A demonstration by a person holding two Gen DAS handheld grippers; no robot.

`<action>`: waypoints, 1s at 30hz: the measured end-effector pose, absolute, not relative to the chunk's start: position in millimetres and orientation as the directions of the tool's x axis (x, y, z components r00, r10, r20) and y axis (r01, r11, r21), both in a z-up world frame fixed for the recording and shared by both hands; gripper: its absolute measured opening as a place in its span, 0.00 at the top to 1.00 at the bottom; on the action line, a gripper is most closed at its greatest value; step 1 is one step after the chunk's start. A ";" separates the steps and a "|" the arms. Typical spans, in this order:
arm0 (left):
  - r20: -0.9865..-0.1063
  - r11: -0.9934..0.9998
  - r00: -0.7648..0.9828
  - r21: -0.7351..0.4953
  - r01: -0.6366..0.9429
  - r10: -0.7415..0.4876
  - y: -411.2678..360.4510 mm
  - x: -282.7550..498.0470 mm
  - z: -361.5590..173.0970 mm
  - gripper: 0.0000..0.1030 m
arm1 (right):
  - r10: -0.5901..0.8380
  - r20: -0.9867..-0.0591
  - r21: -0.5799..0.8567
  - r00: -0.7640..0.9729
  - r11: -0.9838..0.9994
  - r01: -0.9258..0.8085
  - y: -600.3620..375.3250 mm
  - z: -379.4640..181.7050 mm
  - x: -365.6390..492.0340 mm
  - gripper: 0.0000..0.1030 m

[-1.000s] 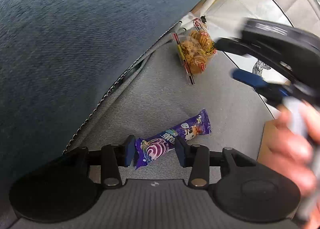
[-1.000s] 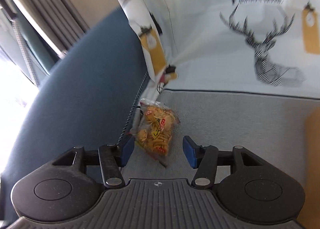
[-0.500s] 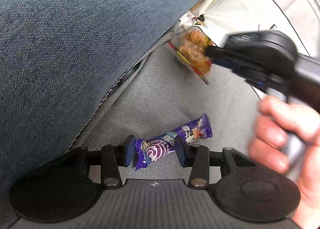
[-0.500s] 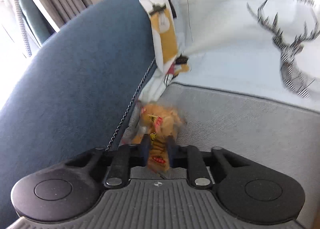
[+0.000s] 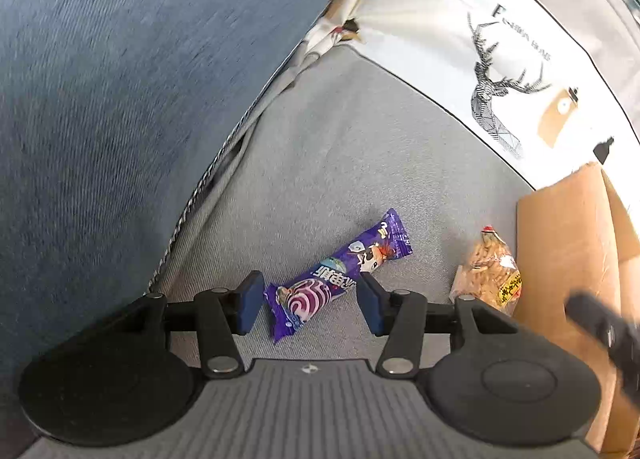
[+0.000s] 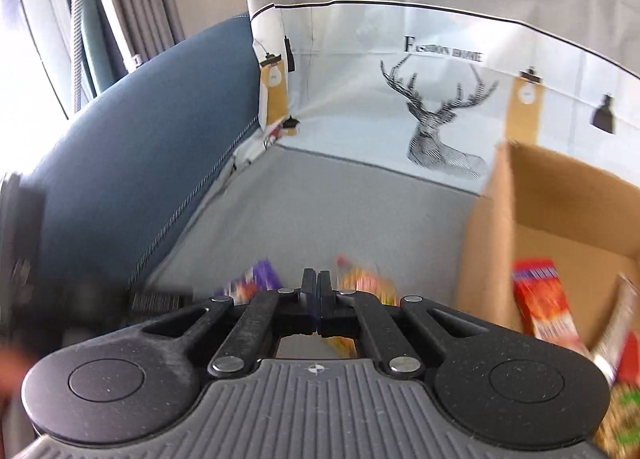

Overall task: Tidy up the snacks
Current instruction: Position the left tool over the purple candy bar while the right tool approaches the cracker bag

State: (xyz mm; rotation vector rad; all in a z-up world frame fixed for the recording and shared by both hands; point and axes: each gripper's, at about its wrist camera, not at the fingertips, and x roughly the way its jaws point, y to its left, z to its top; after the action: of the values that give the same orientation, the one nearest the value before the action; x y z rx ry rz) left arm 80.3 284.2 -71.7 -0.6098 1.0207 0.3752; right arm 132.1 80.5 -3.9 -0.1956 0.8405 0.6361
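Jaws: left gripper [image 5: 310, 301] parted, just widened, straddling the purple candy wrapper [image 5: 340, 279] untouched; right gripper [image 6: 316, 291] clenched empty, cracker bag [image 5: 490, 273] lying beside the cardboard box [image 5: 560, 243].

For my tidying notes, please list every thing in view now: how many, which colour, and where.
candy wrapper: one, purple and pink, on the seat, between the left fingers
snack bag: one, clear with orange pieces, on the seat against the box
cardboard box: one, brown, open, right end of the seat
packets in the box: at least three, red, silvery, green; blurred
seat cushion: one, grey
sofa side: one, blue, left of the seat
deer-print cloth: one, white, behind the seat
left hand-held gripper: black, blue pads, open around the wrapper, jaws just opening
right hand-held gripper: black, shut, nothing seen between its fingers
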 end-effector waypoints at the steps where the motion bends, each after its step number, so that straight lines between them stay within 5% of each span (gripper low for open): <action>1: -0.876 0.780 0.483 -0.292 -0.554 0.015 283.9 80.1 -71.1 0.46 | 0.449 -0.739 0.081 0.502 0.799 -0.596 75.2 -4.7 124.5 1.00; 3: -0.876 0.782 0.483 -0.287 -0.553 0.020 282.4 79.9 -70.8 0.46 | 0.441 -0.715 0.044 0.542 0.802 -0.596 69.5 -8.2 109.7 0.97; 5: -0.876 0.783 0.482 -0.280 -0.556 0.030 282.0 78.8 -70.0 0.46 | 0.434 -0.696 0.008 0.572 0.802 -0.598 71.6 -15.0 102.0 0.66; 7: -0.876 0.778 0.481 -0.281 -0.562 0.030 282.3 79.2 -69.9 0.46 | 0.425 -0.685 -0.011 0.592 0.807 -0.591 76.5 -24.6 96.8 0.47; 19: -0.883 0.828 0.469 -0.242 -0.506 0.028 271.0 100.1 -72.5 0.44 | 0.281 -0.707 -0.213 0.649 0.790 -0.575 115.3 -70.8 107.5 0.39; 23: -0.897 0.863 0.442 -0.198 -0.465 0.032 260.2 108.4 -76.1 0.42 | 0.214 -0.720 -0.273 0.660 0.787 -0.553 128.6 -87.6 113.9 0.45; 28: -0.908 0.867 0.417 -0.182 -0.464 0.033 256.9 109.0 -83.8 0.44 | 0.227 -0.723 -0.273 0.652 0.773 -0.572 129.1 -92.3 113.7 0.99; 30: -0.909 0.867 0.416 -0.180 -0.465 0.034 257.0 107.4 -84.5 0.56 | 0.266 -0.722 -0.249 0.638 0.761 -0.599 127.2 -90.1 109.4 1.00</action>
State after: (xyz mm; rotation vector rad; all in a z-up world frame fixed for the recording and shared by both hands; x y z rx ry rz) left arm 107.4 257.0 -84.5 -0.4428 1.1050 0.3263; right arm 109.4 127.2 -90.1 -0.5035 0.7222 0.5175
